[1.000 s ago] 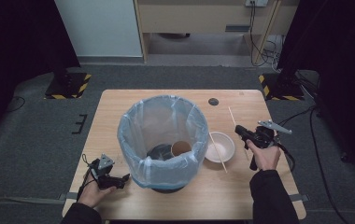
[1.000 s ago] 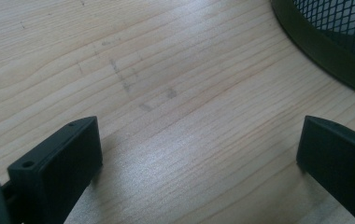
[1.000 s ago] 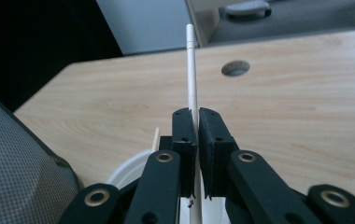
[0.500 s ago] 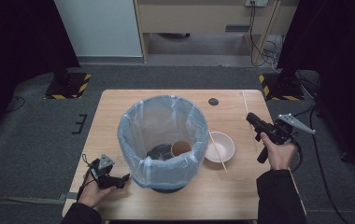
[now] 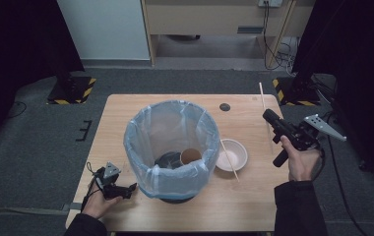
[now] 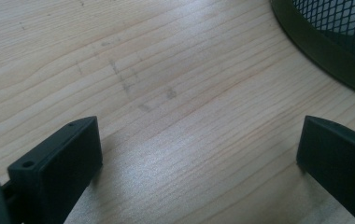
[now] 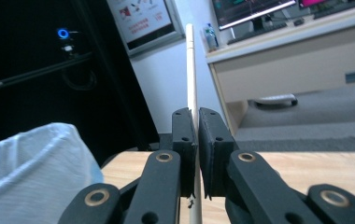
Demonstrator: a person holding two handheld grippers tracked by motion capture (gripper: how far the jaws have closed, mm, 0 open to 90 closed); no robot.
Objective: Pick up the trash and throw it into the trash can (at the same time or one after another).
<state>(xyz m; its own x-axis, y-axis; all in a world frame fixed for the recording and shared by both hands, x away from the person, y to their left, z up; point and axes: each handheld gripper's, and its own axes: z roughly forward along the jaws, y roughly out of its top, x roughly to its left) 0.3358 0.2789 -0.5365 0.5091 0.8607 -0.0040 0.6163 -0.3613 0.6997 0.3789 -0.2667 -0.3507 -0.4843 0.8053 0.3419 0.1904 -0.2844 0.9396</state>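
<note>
We see a pale wooden bench (image 5: 254, 196) on grey carpet (image 5: 32, 147); right gripper (image 7: 195, 135) jaws clench what looks like a chopstick (image 7: 190, 70), left gripper (image 5: 118, 189) jaws released.

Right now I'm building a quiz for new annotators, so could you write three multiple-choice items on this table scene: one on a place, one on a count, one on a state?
1. Where is the brown paper cup?
A. Inside the black mesh bin lined with a pale blue plastic bag
B. In the white round bowl
C. On the floor

2. How many thin wooden chopsticks are there?
A. One
B. Two
C. Four

3. What state is the right gripper in?
A. Wide open
B. Shut on nothing
C. Shut on a chopstick

Answers:
1 A: the high view shows the cup down in the lined bin.
2 B: one chopstick lies across the bowl, and another chopstick is in the right gripper.
3 C: the right gripper view shows the jaws pressed against the stick.
</note>
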